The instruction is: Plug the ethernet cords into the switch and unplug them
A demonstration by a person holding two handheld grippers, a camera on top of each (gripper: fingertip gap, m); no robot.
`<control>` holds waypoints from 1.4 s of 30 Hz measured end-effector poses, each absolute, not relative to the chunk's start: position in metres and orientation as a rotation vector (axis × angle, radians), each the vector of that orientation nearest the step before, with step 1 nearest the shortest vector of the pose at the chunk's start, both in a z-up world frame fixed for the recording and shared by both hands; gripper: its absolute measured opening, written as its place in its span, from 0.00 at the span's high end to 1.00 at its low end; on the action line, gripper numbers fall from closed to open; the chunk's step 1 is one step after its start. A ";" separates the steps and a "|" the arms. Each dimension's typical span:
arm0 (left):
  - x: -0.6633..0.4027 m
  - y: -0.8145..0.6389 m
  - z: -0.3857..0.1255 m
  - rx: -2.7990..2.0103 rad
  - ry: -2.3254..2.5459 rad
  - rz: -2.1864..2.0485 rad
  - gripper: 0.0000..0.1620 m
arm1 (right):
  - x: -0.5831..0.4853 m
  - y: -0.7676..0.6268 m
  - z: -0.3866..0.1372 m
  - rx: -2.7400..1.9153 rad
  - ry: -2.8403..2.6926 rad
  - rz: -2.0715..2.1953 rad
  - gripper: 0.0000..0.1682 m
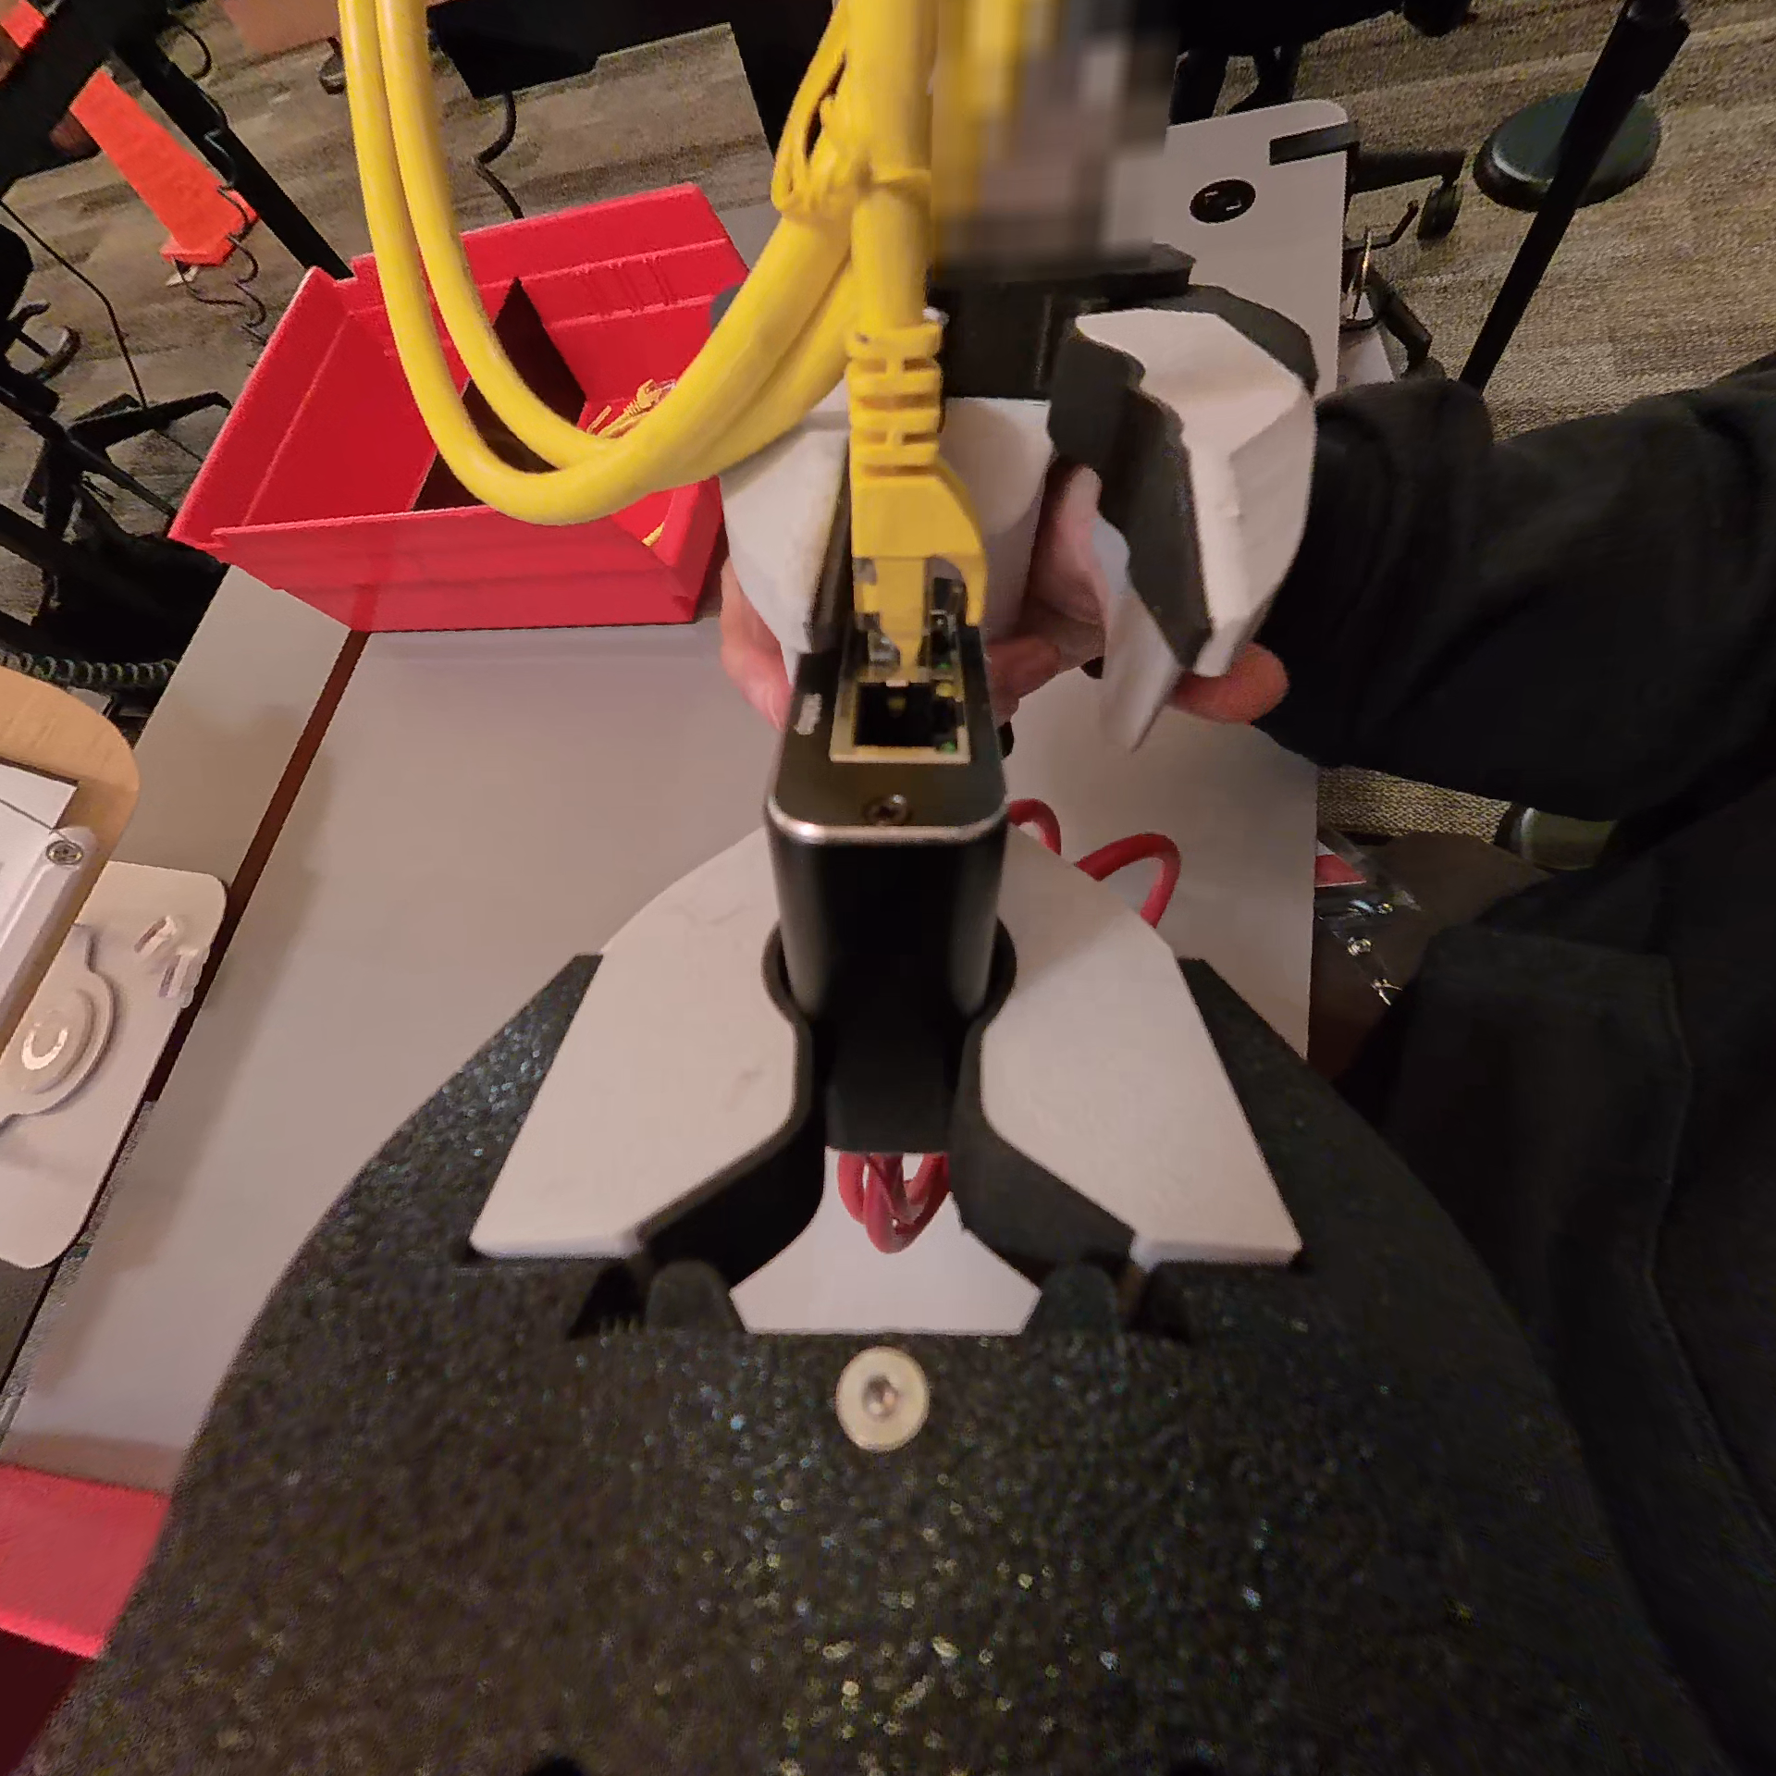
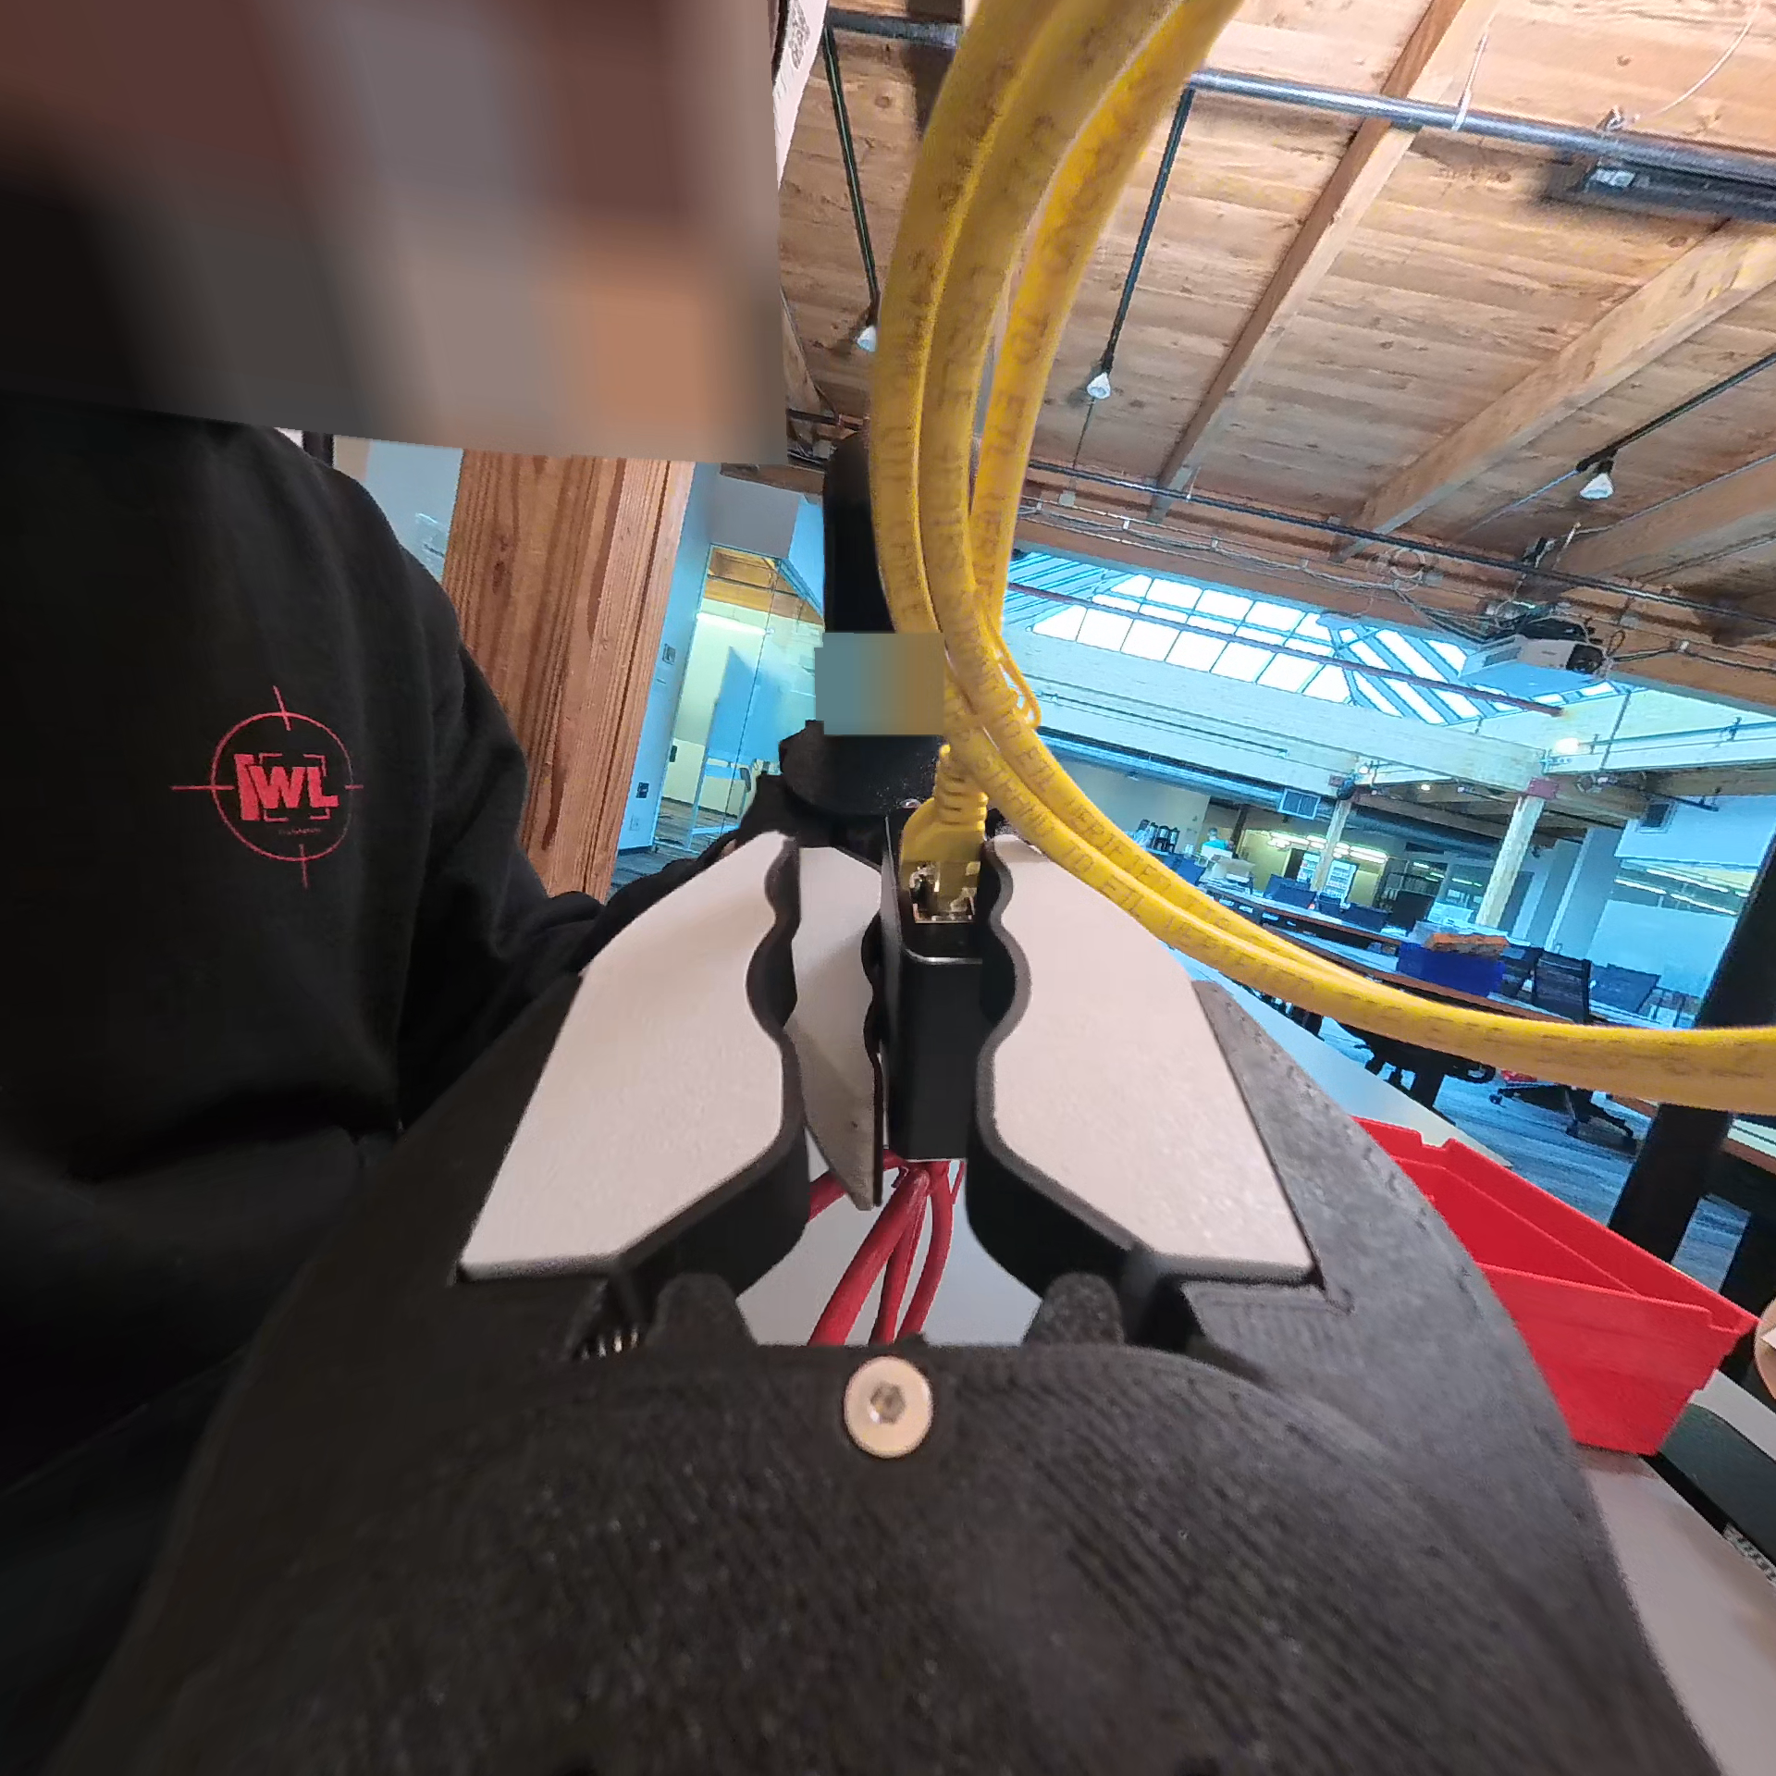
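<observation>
Switch (image 1: 889, 923) clamped between both tools' fingers, left tool (image 1: 889, 971), right tool (image 2: 889, 980); yellow cord (image 1: 908, 500) plugged in.

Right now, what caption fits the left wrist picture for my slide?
Left gripper clamps a black switch with a yellow cord plugged in, near a red bin.

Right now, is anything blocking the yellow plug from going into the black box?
Nothing visible blocks it. The yellow plug already sits at a port on the black box, which the left fingers clamp. I cannot tell if it is fully in. The port beside it is empty.
</observation>
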State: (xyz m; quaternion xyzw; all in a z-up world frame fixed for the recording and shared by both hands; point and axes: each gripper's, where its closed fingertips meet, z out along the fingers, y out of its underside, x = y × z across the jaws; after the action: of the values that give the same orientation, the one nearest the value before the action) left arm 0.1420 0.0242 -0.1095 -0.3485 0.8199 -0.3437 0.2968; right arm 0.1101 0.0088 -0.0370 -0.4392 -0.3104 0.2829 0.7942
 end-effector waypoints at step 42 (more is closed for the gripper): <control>0.143 0.026 -0.114 -1.016 2.172 -1.026 0.83 | 0.111 0.026 -0.038 -1.007 -0.600 0.552 0.77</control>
State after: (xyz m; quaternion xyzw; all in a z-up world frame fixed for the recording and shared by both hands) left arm 0.1434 0.0262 -0.1145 -0.3757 0.8034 -0.3794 0.2635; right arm 0.1106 0.0258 -0.0383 -0.4690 -0.2796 0.2570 0.7974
